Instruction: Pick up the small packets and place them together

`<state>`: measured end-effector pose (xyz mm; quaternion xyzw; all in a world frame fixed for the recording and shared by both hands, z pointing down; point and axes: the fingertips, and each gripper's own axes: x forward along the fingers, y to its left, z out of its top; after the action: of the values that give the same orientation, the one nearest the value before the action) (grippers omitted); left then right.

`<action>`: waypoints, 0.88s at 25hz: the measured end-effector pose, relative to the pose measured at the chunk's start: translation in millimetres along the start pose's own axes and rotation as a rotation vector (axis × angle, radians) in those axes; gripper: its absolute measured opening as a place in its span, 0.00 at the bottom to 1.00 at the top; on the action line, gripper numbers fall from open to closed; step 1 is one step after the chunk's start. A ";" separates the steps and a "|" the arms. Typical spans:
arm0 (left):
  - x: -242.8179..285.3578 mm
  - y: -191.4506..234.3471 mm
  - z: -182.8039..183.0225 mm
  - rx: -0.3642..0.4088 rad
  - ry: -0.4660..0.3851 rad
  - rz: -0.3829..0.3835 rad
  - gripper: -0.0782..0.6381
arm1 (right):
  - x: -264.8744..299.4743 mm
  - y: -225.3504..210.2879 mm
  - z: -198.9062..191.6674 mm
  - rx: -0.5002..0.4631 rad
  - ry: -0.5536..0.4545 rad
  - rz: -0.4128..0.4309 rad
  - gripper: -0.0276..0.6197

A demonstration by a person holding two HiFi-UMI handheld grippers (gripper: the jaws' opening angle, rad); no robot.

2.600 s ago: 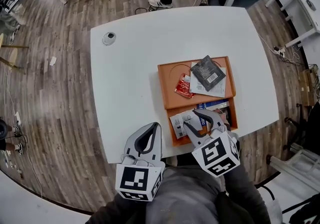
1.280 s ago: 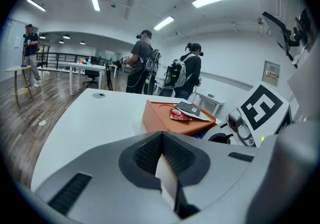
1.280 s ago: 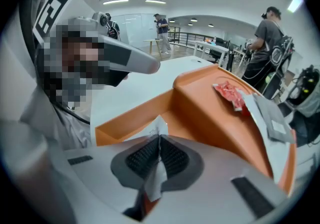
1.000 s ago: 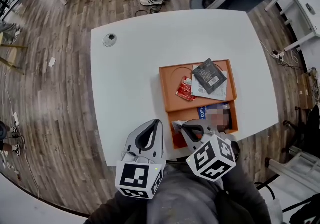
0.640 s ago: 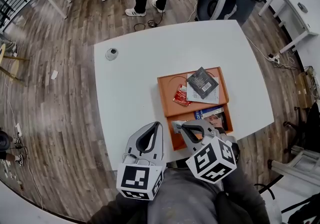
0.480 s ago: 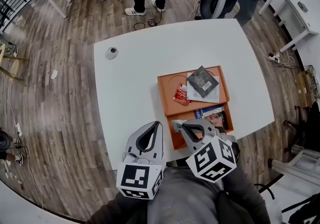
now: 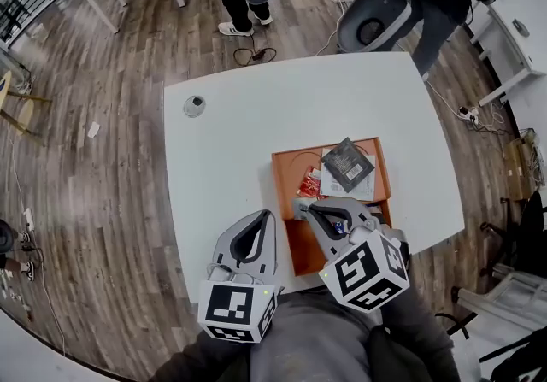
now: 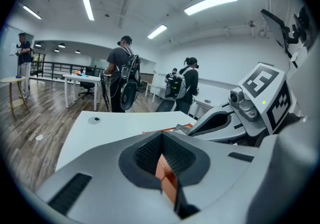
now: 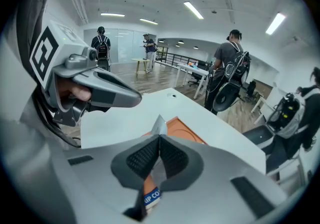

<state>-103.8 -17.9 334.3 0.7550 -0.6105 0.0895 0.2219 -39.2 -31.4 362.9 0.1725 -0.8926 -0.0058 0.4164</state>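
Your right gripper [image 7: 300, 211] is clenched on the drip-coffee packet [image 9: 158, 129], left gripper [image 7: 267, 216] closed empty: carry step, so next set it ahead beside the red packet [image 7: 308, 185].

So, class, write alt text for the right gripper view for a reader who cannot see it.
The right tool is shut on a thin silvery packet, whose tip pokes up past its jaws. Beyond lie an orange tray on a white table, the left tool at upper left, and people standing in an office.
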 end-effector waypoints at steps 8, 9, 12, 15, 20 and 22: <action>19.2 18.6 -2.5 -0.047 0.018 0.064 0.10 | 29.2 -34.5 2.6 0.020 0.010 0.044 0.06; 19.9 19.3 -4.6 -0.054 0.023 0.074 0.10 | 32.7 -37.3 0.8 0.025 0.010 0.048 0.06; 21.3 19.9 -11.0 -0.075 0.040 0.102 0.10 | 42.0 -43.2 -5.4 0.030 0.016 0.053 0.06; 24.1 22.8 -13.9 -0.090 0.048 0.122 0.10 | 52.7 -43.6 -8.2 0.018 0.021 0.067 0.06; 23.7 28.7 -18.1 -0.095 0.051 0.142 0.10 | 63.0 -44.1 -6.8 0.006 0.008 0.055 0.11; 22.2 29.7 -19.4 -0.094 0.050 0.145 0.10 | 63.5 -42.4 -5.9 -0.003 0.007 0.054 0.18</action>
<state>-124.5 -33.5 367.3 0.6951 -0.6614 0.0955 0.2652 -59.7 -90.3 407.3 0.1478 -0.8956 0.0048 0.4197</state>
